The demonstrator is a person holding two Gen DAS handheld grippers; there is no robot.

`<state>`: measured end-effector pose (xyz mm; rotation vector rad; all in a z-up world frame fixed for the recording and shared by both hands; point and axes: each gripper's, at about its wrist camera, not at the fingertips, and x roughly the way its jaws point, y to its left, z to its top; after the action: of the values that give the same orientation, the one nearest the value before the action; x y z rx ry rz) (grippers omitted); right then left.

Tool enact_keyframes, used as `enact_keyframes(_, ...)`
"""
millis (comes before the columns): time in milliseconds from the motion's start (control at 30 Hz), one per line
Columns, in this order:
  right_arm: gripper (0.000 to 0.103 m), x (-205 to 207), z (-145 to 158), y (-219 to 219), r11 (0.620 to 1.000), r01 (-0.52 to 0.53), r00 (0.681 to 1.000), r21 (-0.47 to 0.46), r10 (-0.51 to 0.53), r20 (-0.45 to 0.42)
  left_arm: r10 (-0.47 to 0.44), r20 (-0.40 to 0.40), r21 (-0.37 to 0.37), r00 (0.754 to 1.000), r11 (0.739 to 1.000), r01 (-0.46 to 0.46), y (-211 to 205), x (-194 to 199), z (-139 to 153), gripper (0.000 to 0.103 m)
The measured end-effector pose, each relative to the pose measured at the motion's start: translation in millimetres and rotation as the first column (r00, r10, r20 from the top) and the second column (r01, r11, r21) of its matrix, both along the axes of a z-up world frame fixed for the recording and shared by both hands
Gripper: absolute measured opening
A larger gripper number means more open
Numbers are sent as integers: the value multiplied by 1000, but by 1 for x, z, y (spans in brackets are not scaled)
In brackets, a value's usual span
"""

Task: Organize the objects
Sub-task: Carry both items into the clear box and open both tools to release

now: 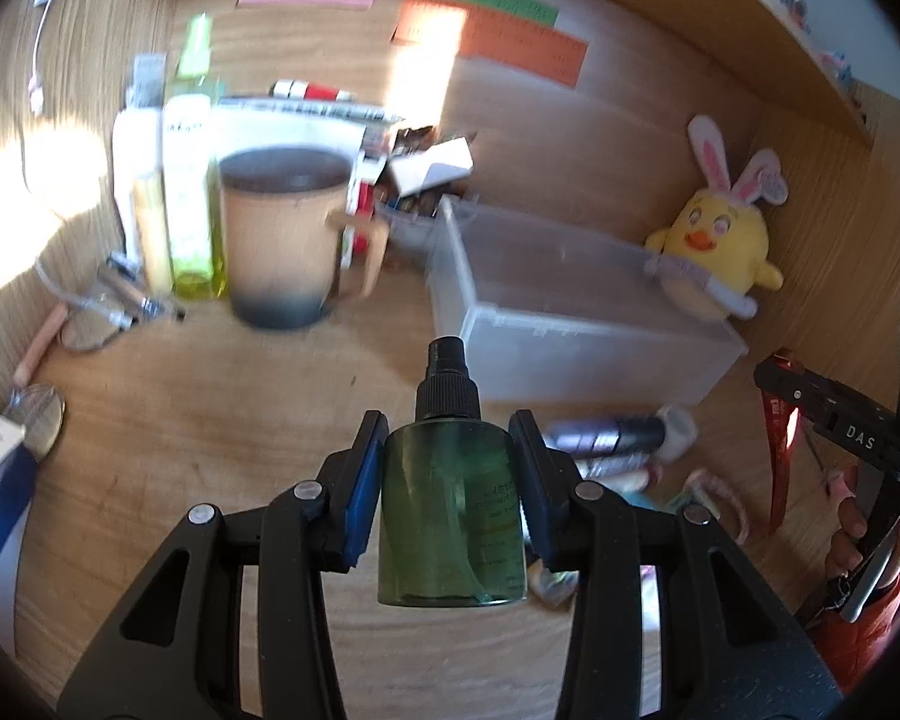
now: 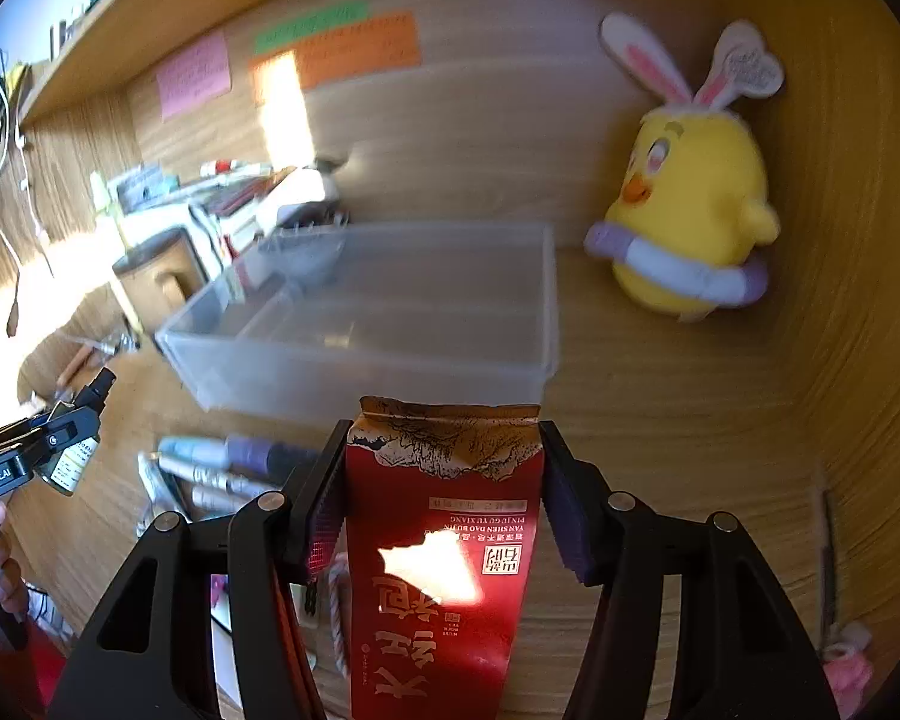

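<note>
My left gripper (image 1: 448, 468) is shut on a green spray bottle (image 1: 453, 510) with a black pump top, held above the wooden desk. It also shows at the left edge of the right wrist view (image 2: 72, 456). My right gripper (image 2: 444, 492) is shut on a red packet (image 2: 444, 540) with gold print and a torn top. That packet also shows at the right in the left wrist view (image 1: 780, 456). A clear plastic bin (image 1: 570, 306) (image 2: 378, 312) stands ahead of both grippers and looks empty.
A tan mug (image 1: 282, 240), tall bottles (image 1: 186, 180) and small boxes (image 1: 414, 168) stand at the back left. A yellow chick plush (image 1: 711, 240) (image 2: 684, 216) sits right of the bin. Several markers (image 2: 228, 468) (image 1: 612, 444) lie in front of the bin.
</note>
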<state>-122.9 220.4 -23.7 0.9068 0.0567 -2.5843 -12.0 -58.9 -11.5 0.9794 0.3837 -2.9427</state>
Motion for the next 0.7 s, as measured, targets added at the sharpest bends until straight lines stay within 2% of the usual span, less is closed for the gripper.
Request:
enact_keyframes(233,54,-4,29,8,1000,14,997,-27,-16,-81,-25,-78,-15,997,1000,24,13,-17,25,41)
enact_keyframes(467,54,-25,56,-6,1000,9,988,-21,-12,-152,-55,-101,-36,993,998,51,27,-44,41,41)
enact_keyframes(700,54,-57,73,-26,999,-33,988,-20,29,-151,-79,-104,-41,991,996,76,34,-76,53,41)
